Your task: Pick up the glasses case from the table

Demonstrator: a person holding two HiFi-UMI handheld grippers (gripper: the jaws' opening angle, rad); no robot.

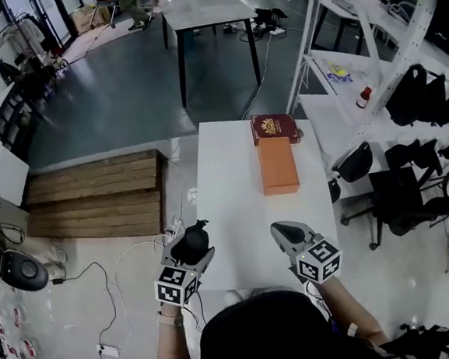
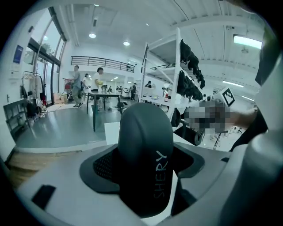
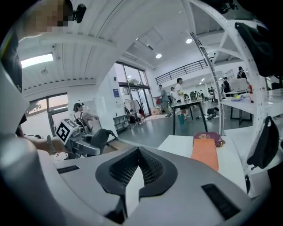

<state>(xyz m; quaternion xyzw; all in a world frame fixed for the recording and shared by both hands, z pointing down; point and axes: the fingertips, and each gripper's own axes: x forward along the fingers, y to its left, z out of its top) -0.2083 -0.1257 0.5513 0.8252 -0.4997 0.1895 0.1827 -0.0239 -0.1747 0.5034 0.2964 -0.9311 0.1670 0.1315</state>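
Left claw (image 1: 193, 246) was clamped across the glasses case (image 2: 146, 163), off the counter (image 1: 227, 213) just beside its near left edge. Dark shell looked hard, smooth and light, I judged; likely slippery, so a hold across the middle suits. Right claw (image 1: 286, 235) was closed on nothing. Orange box (image 1: 277, 166) lay well apart.
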